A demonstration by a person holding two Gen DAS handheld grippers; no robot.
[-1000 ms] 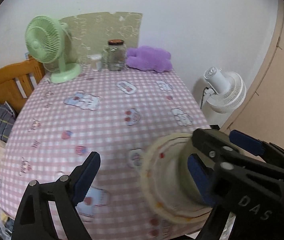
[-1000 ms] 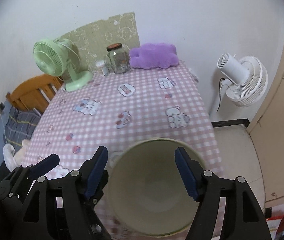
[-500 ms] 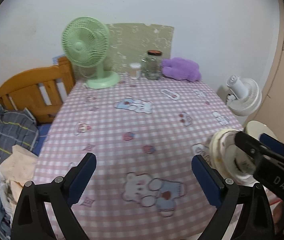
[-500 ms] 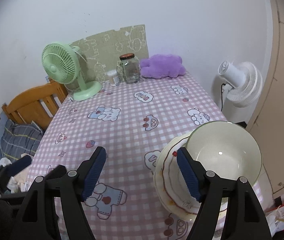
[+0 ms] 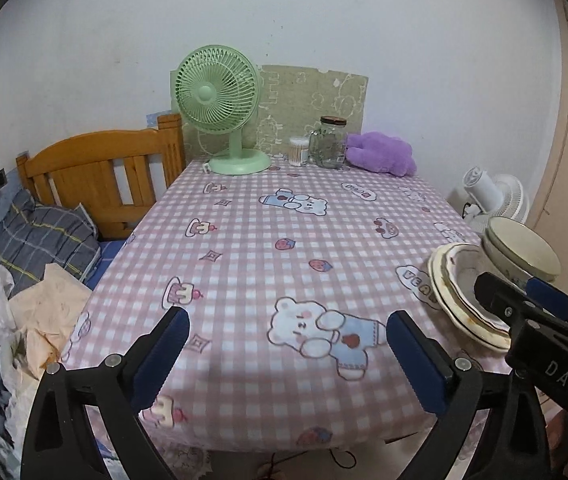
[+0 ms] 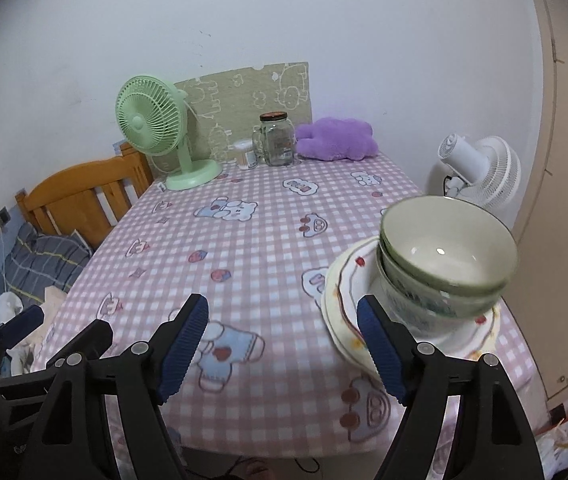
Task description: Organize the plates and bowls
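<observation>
While both grippers hang over the near edge of the tabletop, neither has anything between its blue pads. The left gripper [image 5: 287, 354] stands spread wide above the bear print of the pink checked tablecloth [image 5: 268, 240], its jaws apart and empty. The right gripper [image 6: 282, 344] is also parted, its jaws opening, with only cloth showing between them; its right pad lies just in front of the plates without pressing on them, as far as the right wrist view shows.

Near the right-hand near corner of the tabletop sits the stack of plates [image 6: 343, 292], cream with a thin red line and small coloured spots along the rim. On the plates rest two bowls [image 6: 447, 248], one nested inside the other, pale green outside and cream inside, the lower one printed with a dark pattern. In the left wrist view the same plates [image 5: 449, 292] and bowls [image 5: 523, 250] show at the right edge, partly behind the right gripper's black frame.

Along the far edge stand a mint green desk fan [image 5: 220, 100] towards the left, then a small tub of cotton swabs [image 5: 299, 151], a glass jar [image 5: 329, 144] with a dark lid, and a purple plush toy [image 5: 381, 154] near the far right corner. A patterned olive board [image 5: 311, 96] leans on the wall behind them. Left of the table is a wooden bed frame [image 5: 100, 172] with a grey checked pillow [image 5: 40, 236]; right of it stands a white floor fan [image 6: 479, 170].
</observation>
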